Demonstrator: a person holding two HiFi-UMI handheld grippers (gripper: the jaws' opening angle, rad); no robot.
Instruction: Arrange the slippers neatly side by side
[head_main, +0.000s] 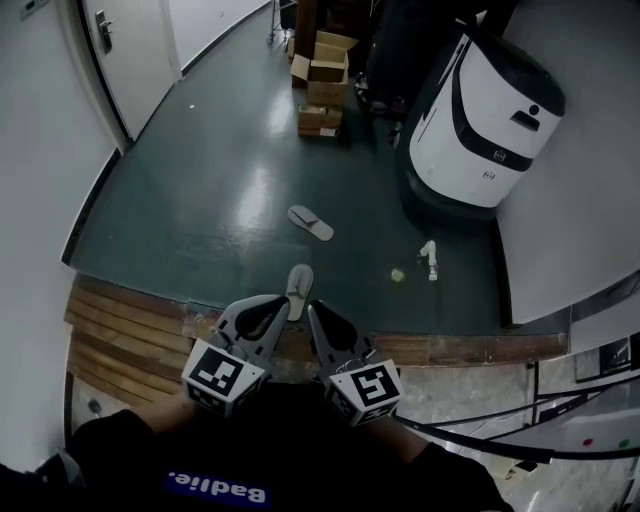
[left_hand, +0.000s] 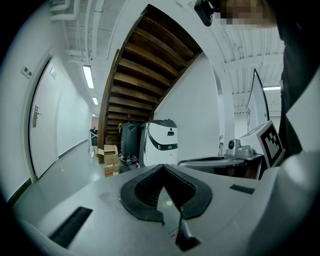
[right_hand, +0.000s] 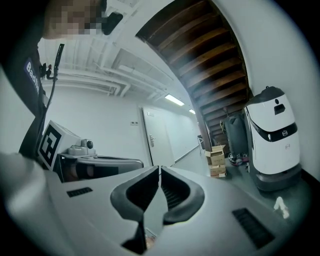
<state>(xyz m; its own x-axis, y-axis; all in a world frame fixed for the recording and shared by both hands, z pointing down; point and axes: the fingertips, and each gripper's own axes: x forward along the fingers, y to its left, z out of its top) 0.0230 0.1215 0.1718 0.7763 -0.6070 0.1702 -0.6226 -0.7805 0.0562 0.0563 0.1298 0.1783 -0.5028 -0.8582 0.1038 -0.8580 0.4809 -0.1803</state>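
Two grey slippers lie apart on the dark floor in the head view. The far slipper (head_main: 311, 222) lies slanted. The near slipper (head_main: 299, 288) points almost straight away, just beyond the wooden step edge. My left gripper (head_main: 283, 304) and right gripper (head_main: 313, 309) are held close together low in the view, their tips just short of the near slipper's heel. Both are shut with nothing between the jaws. The left gripper (left_hand: 162, 168) and the right gripper (right_hand: 159, 169) show closed, empty tips in their own views, where no slipper is visible.
A large white machine (head_main: 482, 120) stands at the right, with cardboard boxes (head_main: 322, 82) at the back. A small white object (head_main: 430, 260) and a pale scrap (head_main: 397, 275) lie right of the slippers. Wooden steps (head_main: 130, 325) run under my hands. A door (head_main: 125, 50) is at left.
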